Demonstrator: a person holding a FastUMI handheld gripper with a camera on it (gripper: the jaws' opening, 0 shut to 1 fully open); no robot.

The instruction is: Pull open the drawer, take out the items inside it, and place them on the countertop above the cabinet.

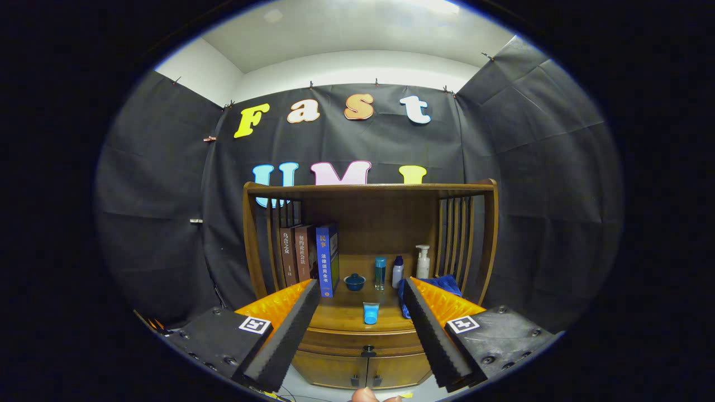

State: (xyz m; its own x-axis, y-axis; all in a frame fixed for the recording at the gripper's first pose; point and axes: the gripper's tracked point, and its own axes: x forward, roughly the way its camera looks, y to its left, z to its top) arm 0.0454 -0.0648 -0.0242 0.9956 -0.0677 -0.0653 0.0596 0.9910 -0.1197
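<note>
Facing closed drawer [366, 338], knob [367, 351] at 6 o'clock below blue tube [370, 312] on countertop [341, 315]; gripper [363, 374] fingers spread, empty. Fits start or finish.

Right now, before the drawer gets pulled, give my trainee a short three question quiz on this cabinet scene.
1. True or false: the hand-held gripper is shut on the drawer knob.
2. How many books stand upright on the countertop?
3. Which lies nearest the countertop's front edge: A the blue tube, B the small blue bowl, C the white pump bottle?

Key: 1 false, its fingers are open with nothing between them, the drawer closed beyond them; 2 three; 3 A.
</note>
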